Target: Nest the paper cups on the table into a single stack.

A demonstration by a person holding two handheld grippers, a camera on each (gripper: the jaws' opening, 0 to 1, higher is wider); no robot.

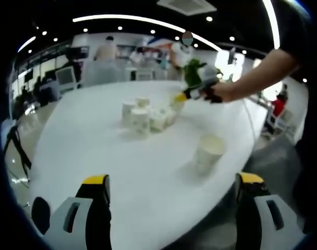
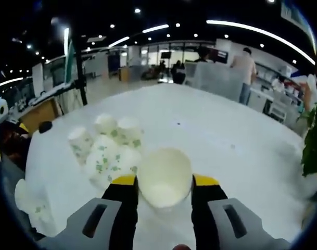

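Presently, in the left gripper view, the left tool [image 1: 171,188] hovers low over the near edge of the white table [image 1: 96,151], its two yellow-tipped jaws spread wide with nothing between them. A single upright paper cup [image 1: 208,152] stands ahead of it, nearer the right jaw and apart from both. Further back sits a cluster of cups [image 1: 148,115], printed with green marks. At the cluster's right end the right tool [image 1: 180,97] is held by a person's hand [image 1: 220,92], reaching in from the right.

In the right gripper view, the right tool [image 2: 164,182] has its jaws closed against the sides of a white cup [image 2: 165,177], mouth facing the camera. The clustered cups [image 2: 107,146] lie just left of it, touching or nearly so. A lone cup [image 2: 33,200] stands at the far left.
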